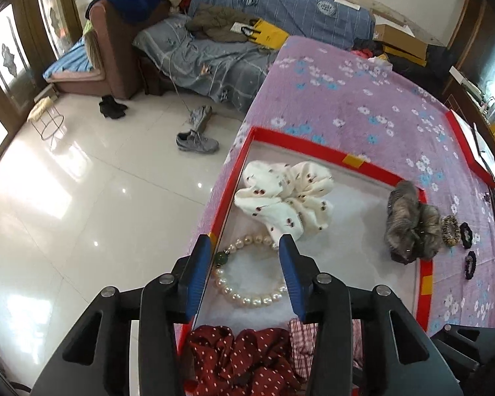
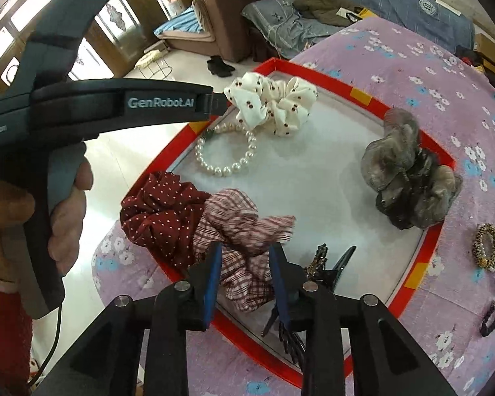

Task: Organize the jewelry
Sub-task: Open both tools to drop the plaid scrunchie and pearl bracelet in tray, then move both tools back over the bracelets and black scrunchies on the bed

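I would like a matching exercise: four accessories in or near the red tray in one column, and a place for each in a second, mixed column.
Things:
1. pearl bracelet
2. grey scrunchie
3. leopard hair tie
4. checked scrunchie

Places:
A. on the cloth, outside the red tray
B. on the tray's right rim
C. just ahead of the right gripper
D. beside the white scrunchie

Pairs: 1-D, 2-B, 3-A, 4-C

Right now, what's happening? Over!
Left gripper open over pearl bracelet. Right gripper open around checked scrunchie. Both lie in red tray. Nothing blocking.
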Demonstrator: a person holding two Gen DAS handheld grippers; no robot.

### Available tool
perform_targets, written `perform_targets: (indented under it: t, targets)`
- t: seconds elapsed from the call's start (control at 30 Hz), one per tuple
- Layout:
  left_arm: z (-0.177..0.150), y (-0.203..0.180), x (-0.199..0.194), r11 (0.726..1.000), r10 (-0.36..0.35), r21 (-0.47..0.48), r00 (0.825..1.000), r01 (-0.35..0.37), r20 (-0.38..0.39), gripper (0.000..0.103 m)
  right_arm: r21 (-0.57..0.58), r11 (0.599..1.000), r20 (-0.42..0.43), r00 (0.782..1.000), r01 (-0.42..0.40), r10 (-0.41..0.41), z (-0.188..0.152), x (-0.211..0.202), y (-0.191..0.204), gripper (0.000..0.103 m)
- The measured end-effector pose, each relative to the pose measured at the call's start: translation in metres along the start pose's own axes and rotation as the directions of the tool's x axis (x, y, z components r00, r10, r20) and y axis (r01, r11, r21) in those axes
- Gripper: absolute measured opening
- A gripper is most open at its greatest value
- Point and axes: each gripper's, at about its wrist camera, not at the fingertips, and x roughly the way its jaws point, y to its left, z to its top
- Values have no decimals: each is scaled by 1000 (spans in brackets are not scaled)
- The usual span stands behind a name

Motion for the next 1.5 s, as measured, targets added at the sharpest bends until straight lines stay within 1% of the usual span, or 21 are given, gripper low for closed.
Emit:
perform_targets:
  t: [0.17, 0.27, 0.37, 0.53, 0.63, 0.73, 0.83, 0.87, 0.97, 1.17, 1.3, 1.4, 1.43, 1.5]
  targets:
    - [-2, -11, -24, 996, 86, 25, 995, -87, 48, 43, -1, 1000, 35, 999, -12, 12, -9, -19, -3, 32]
    - [-6, -18, -34, 993, 110, 33, 992, -113, 67, 48, -4, 1000, 58, 998, -4, 4, -15, -32, -8, 33]
    - [-10, -27, -41, 990, 131, 40, 988, -134, 77, 49, 23, 1000, 73, 997, -1, 0, -28, -45, -22, 34]
    - [-20, -43, -47, 989, 137, 44, 988, -140, 69, 50, 124, 992, 89, 996, 7, -18, -58, -68, -64, 34]
    - [-26, -56, -51, 990, 125, 51, 990, -128, 66, 50, 208, 978, 100, 994, 16, -38, -81, -83, -97, 34]
    - [-31, -78, -58, 991, 109, 71, 992, -114, 70, 50, 299, 954, 104, 993, 29, -63, -105, -96, -133, 34]
    - [-34, -102, -62, 990, 88, 101, 993, -96, 73, 50, 406, 913, 105, 990, 49, -99, -135, -110, -173, 34]
    - [-35, -110, -62, 990, 81, 111, 994, -89, 73, 50, 425, 903, 105, 988, 55, -109, -141, -113, -180, 34]
    - [-38, -140, -62, 986, 54, 154, 996, -64, 68, 50, 509, 858, 111, 983, 68, -144, -169, -128, -214, 34]
    - [-47, -204, -58, 970, -13, 244, 999, 5, 33, 50, 611, 789, 130, 973, 71, -188, -205, -150, -257, 33]
    - [-47, -246, -46, 949, -45, 313, 999, 34, 27, 50, 634, 770, 133, 971, 72, -201, -218, -156, -275, 33]
    - [-43, -272, -30, 934, -62, 353, 998, 55, 8, 50, 632, 771, 134, 968, 81, -212, -220, -157, -282, 33]
    - [-40, -281, -22, 930, -81, 358, 997, 78, -8, 50, 628, 773, 133, 968, 85, -214, -219, -155, -285, 33]
    - [-35, -292, -9, 928, -92, 360, 995, 97, -29, 50, 620, 780, 134, 967, 87, -214, -215, -154, -289, 33]
